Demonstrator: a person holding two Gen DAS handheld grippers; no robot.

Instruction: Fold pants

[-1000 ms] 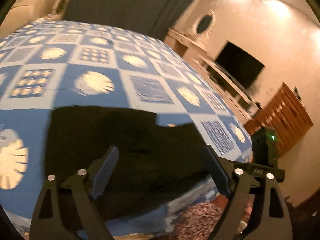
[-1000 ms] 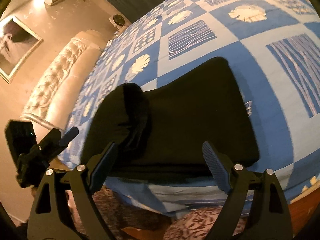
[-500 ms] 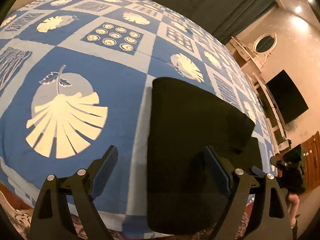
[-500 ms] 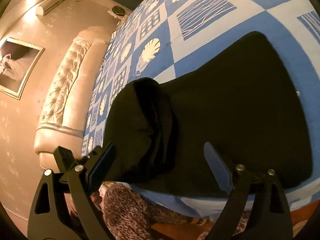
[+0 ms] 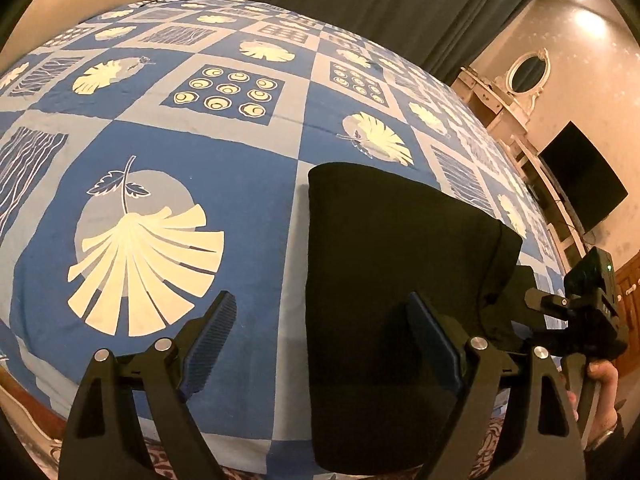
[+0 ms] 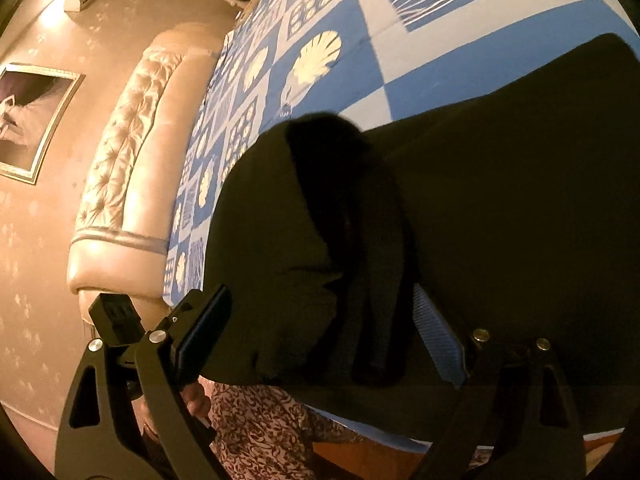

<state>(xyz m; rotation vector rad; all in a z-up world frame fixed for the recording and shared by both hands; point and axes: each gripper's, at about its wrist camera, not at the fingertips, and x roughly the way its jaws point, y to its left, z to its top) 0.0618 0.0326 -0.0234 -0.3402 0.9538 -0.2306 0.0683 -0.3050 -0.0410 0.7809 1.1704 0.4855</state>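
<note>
The black pants (image 5: pixel 392 264) lie folded on the blue patterned bedspread (image 5: pixel 160 168) at the bed's near edge. My left gripper (image 5: pixel 320 340) is open just above the bed edge, its right finger over the pants' near left part and its left finger over bare bedspread. In the right wrist view the pants (image 6: pixel 500 208) fill the frame, with a raised folded bulge at their left end. My right gripper (image 6: pixel 324 328) is open, its fingers on either side of that bulge. The right gripper also shows in the left wrist view (image 5: pixel 576 320) at the pants' right end.
A padded cream headboard (image 6: pixel 128 152) stands at the bed's left end. A dresser with an oval mirror (image 5: pixel 524 72) and a dark TV (image 5: pixel 580 176) line the far wall. Patterned carpet (image 6: pixel 260 420) lies below the bed edge.
My right gripper has moved closer to the pants' bulged left end, which now sits between its fingers. My left gripper has swung from facing the TV side to a higher view over the bed.
</note>
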